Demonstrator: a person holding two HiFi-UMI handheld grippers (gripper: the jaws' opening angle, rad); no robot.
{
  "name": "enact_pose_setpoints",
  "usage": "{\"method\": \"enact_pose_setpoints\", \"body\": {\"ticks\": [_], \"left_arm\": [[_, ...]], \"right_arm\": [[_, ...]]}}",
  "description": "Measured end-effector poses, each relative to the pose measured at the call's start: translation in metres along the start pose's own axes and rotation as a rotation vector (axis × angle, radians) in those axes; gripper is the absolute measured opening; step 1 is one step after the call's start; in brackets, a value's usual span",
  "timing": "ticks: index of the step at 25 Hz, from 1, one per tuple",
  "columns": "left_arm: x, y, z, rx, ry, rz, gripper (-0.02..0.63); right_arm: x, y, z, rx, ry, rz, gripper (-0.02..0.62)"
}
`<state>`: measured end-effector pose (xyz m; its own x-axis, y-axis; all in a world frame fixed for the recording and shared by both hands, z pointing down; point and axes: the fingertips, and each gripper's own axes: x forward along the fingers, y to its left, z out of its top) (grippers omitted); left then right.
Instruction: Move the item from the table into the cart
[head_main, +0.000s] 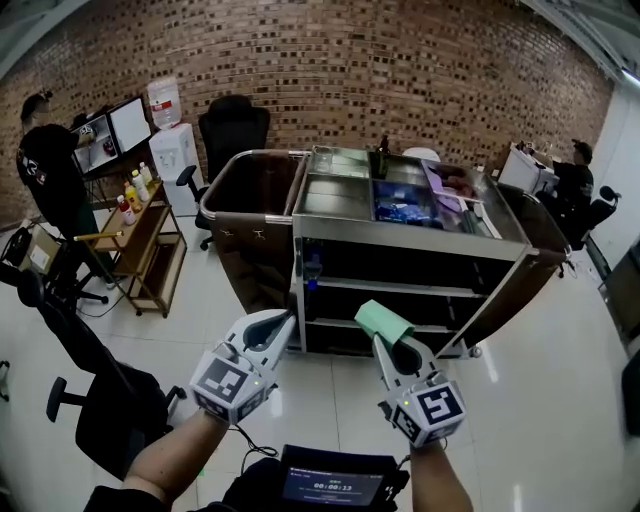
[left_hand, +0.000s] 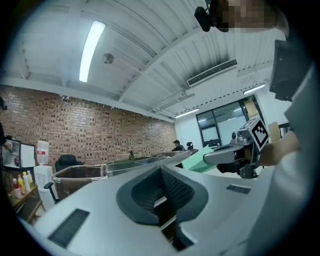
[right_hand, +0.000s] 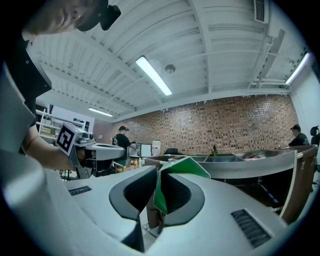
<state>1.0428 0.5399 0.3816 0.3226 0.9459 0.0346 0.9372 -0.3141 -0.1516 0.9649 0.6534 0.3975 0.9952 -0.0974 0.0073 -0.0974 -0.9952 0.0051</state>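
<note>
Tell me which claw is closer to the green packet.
Right. The right claw is clamped on the green packet; the left claw is off to its left, apart from it, jaws together and empty.

Item (head_main: 383, 322) green; cart (head_main: 400, 227) silver-grey steel; wall (head_main: 420, 70) brown brick pattern; floor (head_main: 560, 380) glossy white; office chair (head_main: 232, 125) black.

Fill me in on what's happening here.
A person stands facing a steel cart with a gripper in each hand. The right gripper is shut on a flat green item and holds it in the air in front of the cart, so the item is not yet in it. The left gripper is beside it, jaws together with nothing between them. The cart's top trays already hold some things, among them blue packets.
</note>
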Motion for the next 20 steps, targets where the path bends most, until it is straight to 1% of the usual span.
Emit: {"method": "enact_pose_setpoints", "body": {"ticks": [4, 7, 10, 14, 16, 18, 20], "left_arm": [[0.049, 0.001, -0.002, -0.019, 0.003, -0.027, 0.003], [0.082, 0.014, 0.003, -0.008, -0.012, -0.066, 0.003], [0.108, 0.038, 0.004, -0.012, -0.014, -0.107, 0.003], [0.132, 0.079, 0.01, -0.021, -0.047, -0.176, 0.003], [0.145, 0.103, 0.007, -0.004, -0.049, -0.216, 0.003], [0.156, 0.123, 0.005, 0.026, -0.054, -0.276, 0.003], [0.169, 0.143, 0.006, 0.059, -0.064, -0.321, 0.003]], "right_arm": [[0.018, -0.046, -0.003, 0.019, -0.007, 0.009, 0.028], [0.043, -0.07, 0.0, 0.0, -0.004, 0.033, 0.028], [0.076, -0.094, 0.012, -0.015, 0.0, 0.048, 0.026], [0.138, -0.119, 0.03, -0.095, 0.018, 0.076, 0.026], [0.174, -0.132, 0.034, -0.091, 0.026, 0.086, 0.027], [0.206, -0.143, 0.038, -0.086, 0.029, 0.085, 0.026], [0.238, -0.154, 0.051, -0.098, 0.02, 0.09, 0.027]]}}
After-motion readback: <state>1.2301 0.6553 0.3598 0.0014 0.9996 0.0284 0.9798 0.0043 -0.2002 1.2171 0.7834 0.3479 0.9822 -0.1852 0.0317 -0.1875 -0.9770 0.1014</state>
